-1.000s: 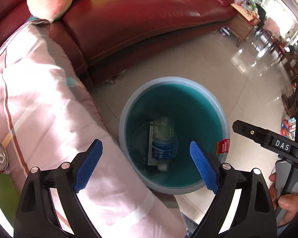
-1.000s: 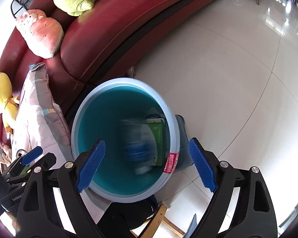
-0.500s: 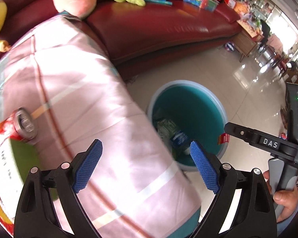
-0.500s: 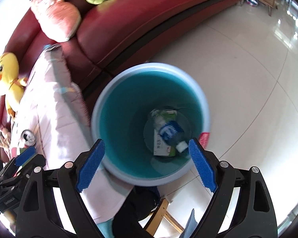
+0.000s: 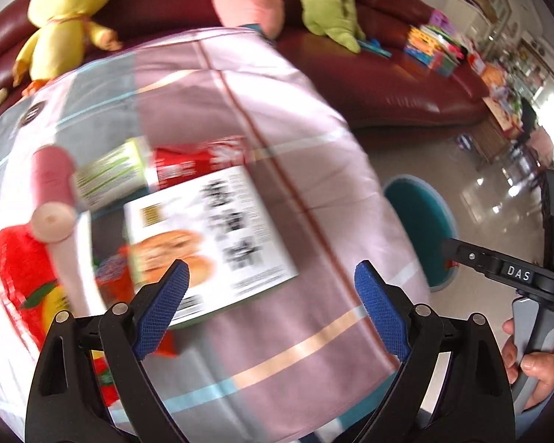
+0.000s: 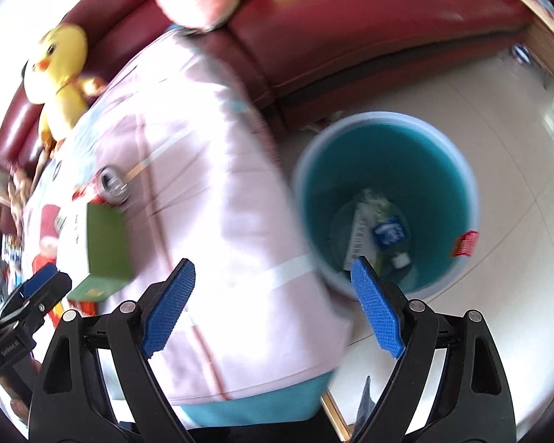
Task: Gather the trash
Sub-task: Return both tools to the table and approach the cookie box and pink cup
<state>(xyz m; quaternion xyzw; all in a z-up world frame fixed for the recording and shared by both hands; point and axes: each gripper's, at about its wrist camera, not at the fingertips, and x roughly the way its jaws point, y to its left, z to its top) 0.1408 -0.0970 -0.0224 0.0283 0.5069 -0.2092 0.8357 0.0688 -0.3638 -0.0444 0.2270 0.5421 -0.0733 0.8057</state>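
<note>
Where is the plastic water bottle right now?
In the right wrist view, the water bottle lies at the bottom of the teal bin, on the floor right of the cloth-covered table.

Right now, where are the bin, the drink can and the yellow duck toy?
bin (image 6: 461,170): right wrist view, on its pale rim.
drink can (image 6: 111,184): right wrist view, on its silver top.
yellow duck toy (image 5: 61,37): left wrist view, on its chest.

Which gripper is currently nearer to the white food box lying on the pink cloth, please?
Left. The left gripper hovers directly over the white food box; the right gripper is off to its side, nearer the bin.
</note>
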